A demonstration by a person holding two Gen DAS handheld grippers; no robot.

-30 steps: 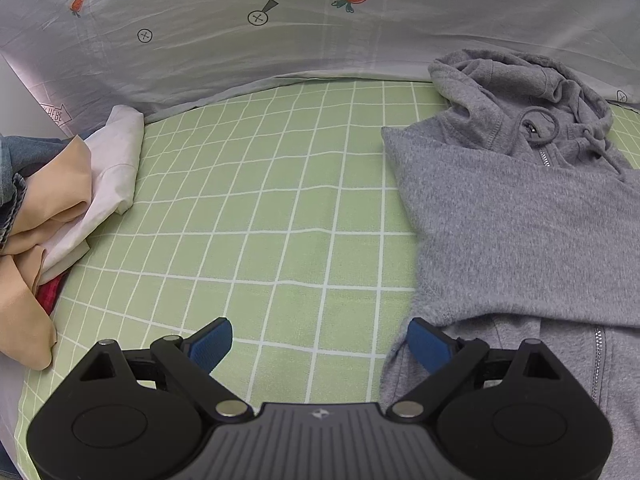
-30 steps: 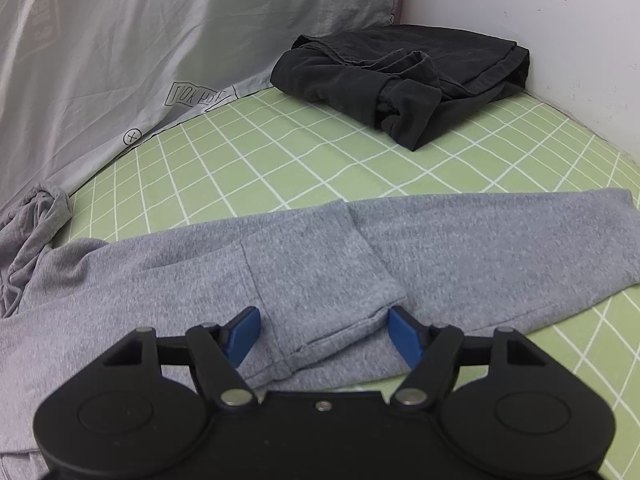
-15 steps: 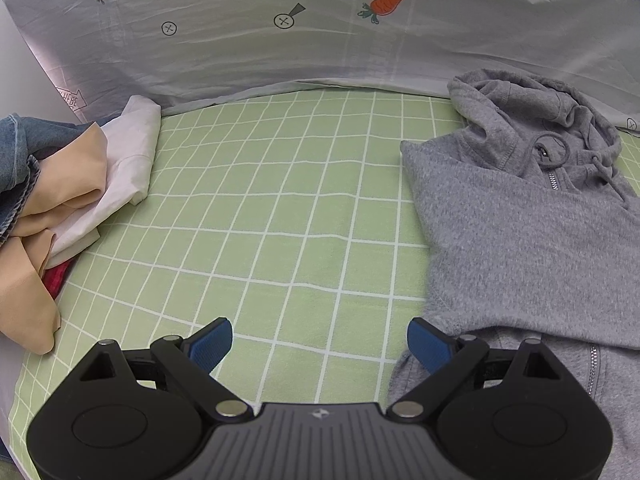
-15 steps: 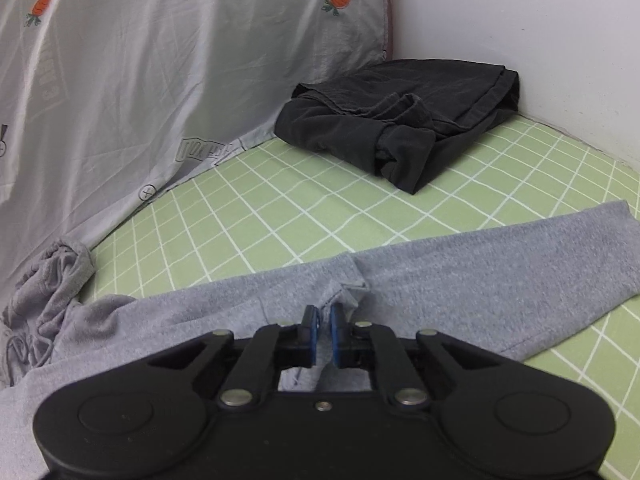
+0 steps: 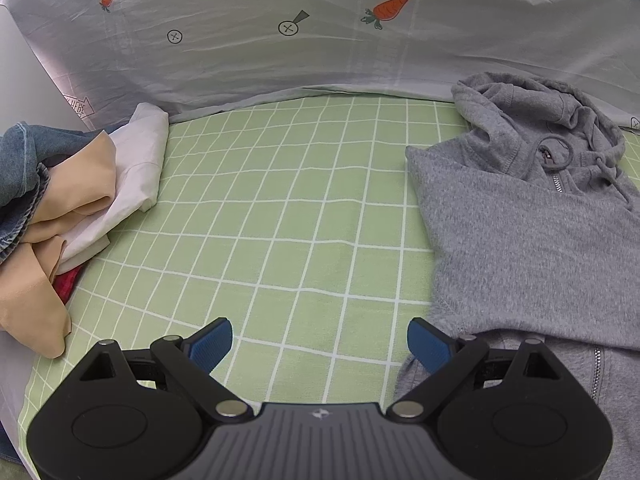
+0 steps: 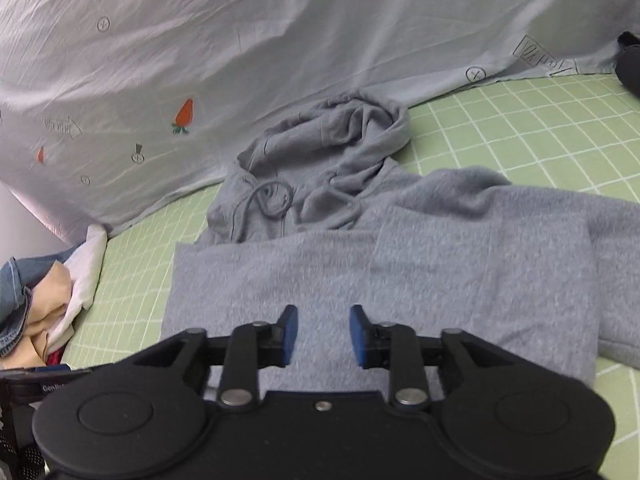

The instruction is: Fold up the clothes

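A heap of clothes (image 5: 60,216) — denim, peach and white pieces — is seen far to the left of the left gripper (image 5: 320,340), whose jaws are spread wide with only the green checked sheet (image 5: 288,240) between them. The grey hoodie (image 5: 532,240) is spread flat to the right of it, touching its right fingertip. The right gripper (image 6: 323,334) is held over the hoodie's folded sleeve (image 6: 400,276), jaws parted and gripping nothing — the hood (image 6: 332,140) lies ahead, against the carrot-print cloth (image 6: 240,40).
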